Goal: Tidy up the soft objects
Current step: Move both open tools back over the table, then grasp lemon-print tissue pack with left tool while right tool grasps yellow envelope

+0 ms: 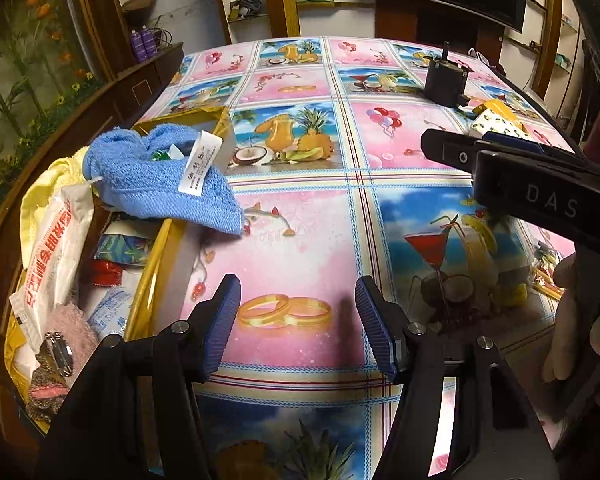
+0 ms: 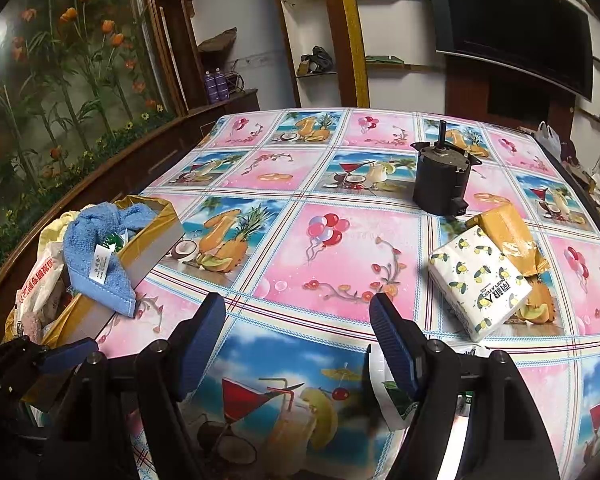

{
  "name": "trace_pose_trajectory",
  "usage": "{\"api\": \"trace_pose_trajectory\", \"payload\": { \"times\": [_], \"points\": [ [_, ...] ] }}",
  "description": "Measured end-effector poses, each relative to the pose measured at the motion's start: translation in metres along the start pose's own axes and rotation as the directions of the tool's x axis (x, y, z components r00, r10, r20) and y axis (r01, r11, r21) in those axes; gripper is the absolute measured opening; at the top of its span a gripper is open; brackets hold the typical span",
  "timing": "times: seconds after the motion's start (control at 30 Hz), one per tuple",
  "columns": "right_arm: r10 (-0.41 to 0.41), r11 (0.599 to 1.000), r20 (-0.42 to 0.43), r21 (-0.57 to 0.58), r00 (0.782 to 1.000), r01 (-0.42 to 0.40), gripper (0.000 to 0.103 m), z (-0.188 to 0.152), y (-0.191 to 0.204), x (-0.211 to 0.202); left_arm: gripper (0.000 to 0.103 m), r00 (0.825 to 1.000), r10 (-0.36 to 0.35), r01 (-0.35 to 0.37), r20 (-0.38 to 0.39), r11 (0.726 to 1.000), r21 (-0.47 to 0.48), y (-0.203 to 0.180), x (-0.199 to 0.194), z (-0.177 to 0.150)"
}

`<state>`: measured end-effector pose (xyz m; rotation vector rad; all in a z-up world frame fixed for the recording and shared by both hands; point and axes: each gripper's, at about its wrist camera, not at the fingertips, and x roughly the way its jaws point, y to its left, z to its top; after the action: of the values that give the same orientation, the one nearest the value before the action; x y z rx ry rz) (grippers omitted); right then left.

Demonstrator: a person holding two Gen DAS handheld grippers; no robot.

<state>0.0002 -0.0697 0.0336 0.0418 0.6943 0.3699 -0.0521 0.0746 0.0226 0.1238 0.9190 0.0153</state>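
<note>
A blue towel point(image 1: 160, 180) with a white label hangs over the rim of a gold-edged box point(image 1: 168, 240) at the table's left edge, one corner lying on the tablecloth. It also shows in the right wrist view, blue towel point(image 2: 100, 260) on the box point(image 2: 156, 236). My left gripper point(image 1: 298, 324) hovers open over the cloth, right of the box, with nothing between its pads. My right gripper point(image 2: 298, 344) is open too and holds nothing. A white tissue pack point(image 2: 478, 284) printed with lemons lies to its right, on the table.
The box holds several packets, a yellow cloth point(image 1: 48, 184) and a pink fuzzy piece point(image 1: 70, 324). A black motor point(image 2: 442, 180) stands at the far right, with a brown-yellow packet point(image 2: 508, 232) behind the tissue pack. A pale gloved hand point(image 1: 572, 320) holds the right tool. A white wrapper point(image 2: 392, 400) lies under the right finger.
</note>
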Motion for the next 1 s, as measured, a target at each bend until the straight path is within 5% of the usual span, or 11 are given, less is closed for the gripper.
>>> {"api": "trace_pose_trajectory", "payload": {
  "times": [0.57, 0.7, 0.83, 1.0],
  "points": [
    [0.003, 1.000, 0.010, 0.031, 1.000, -0.003, 0.075, 0.004, -0.011, -0.004, 0.064, 0.996, -0.068, 0.065, -0.053, 0.997, -0.051, 0.010, 0.014, -0.002],
    [-0.064, 0.980, 0.112, 0.196, 0.992, 0.041, 0.075, 0.017, -0.063, -0.030, 0.075, 0.993, -0.097, 0.095, -0.062, 0.995, -0.033, 0.006, 0.015, -0.002],
    [-0.129, 0.891, 0.074, 0.447, 0.989, 0.083, 0.075, 0.018, -0.132, -0.035, 0.082, 0.990, -0.119, 0.119, -0.071, 0.993, -0.006, 0.002, 0.016, -0.002],
    [-0.170, 0.872, 0.015, 0.468, 0.985, 0.143, 0.075, 0.034, -0.165, -0.032, 0.084, 0.989, -0.132, 0.132, -0.073, 0.991, -0.002, 0.001, 0.017, -0.002]
  ]
}}
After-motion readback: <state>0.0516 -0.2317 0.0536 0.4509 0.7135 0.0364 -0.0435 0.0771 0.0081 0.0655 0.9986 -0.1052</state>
